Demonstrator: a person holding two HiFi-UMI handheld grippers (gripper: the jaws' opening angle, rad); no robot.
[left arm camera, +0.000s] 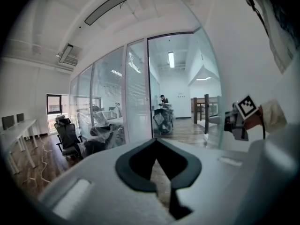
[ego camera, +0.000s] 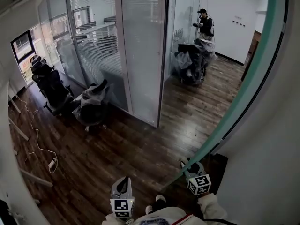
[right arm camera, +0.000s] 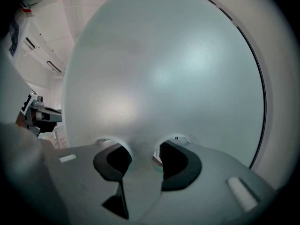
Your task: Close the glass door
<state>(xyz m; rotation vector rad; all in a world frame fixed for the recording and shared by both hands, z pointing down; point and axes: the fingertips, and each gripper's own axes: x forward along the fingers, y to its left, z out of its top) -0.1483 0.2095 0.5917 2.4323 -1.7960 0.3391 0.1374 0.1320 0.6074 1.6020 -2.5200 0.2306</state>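
Right gripper view: right tongs (right arm camera: pixel 140 150) clamp glass door (right arm camera: pixel 164 74) edge.

light: bright indoor, ceiling strip (left arm camera: pixel 171 59) + window (ego camera: pixel 22 45) | glare: sheen on floor (ego camera: pixel 117 149) | lens: fisheye, dark corners | focus: near foreground soft

right gripper view against glass door (right arm camera: pixel 164 78)
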